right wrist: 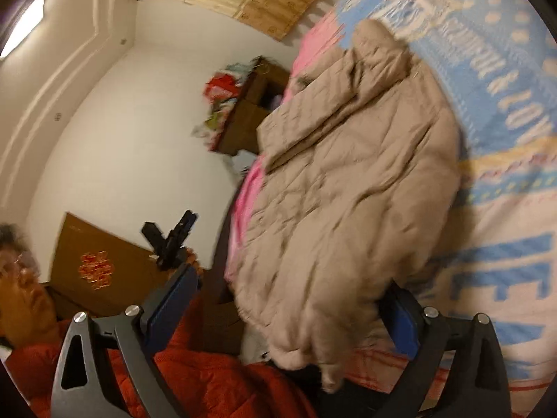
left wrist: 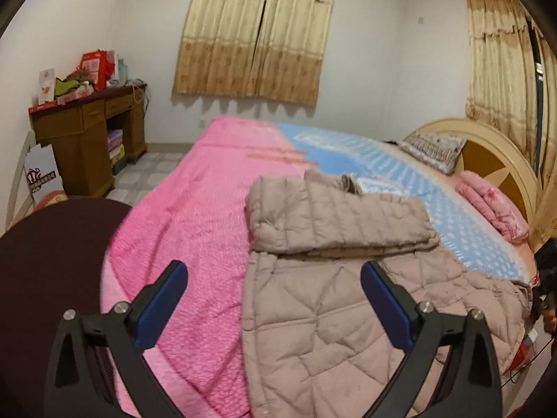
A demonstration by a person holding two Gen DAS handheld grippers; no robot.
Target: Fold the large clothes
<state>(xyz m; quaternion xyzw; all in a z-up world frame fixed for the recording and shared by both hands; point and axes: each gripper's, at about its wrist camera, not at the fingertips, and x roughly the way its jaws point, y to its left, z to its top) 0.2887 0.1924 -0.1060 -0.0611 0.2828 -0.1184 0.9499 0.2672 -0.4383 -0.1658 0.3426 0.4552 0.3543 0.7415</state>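
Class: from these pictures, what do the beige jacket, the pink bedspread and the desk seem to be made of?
Jacket: quilted padded fabric, matte, probably synthetic; stitched panels puff between the seams.
Bedspread: soft textile with a slight sheen and a fine bumpy texture; the fibre cannot be told.
Desk: brown wood or wood veneer, semi-gloss, with drawer fronts.

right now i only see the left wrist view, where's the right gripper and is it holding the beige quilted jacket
Observer: The right gripper is at the beige quilted jacket's bunched edge, fingers wide apart, not clamped.
Operator: fabric touching a finger
Observer: It covers the tip of one blue-padded finger; the other stands clear.
Operator: you see my left gripper
Observer: Yes, the left gripper is held up beside the bed, away from the jacket.
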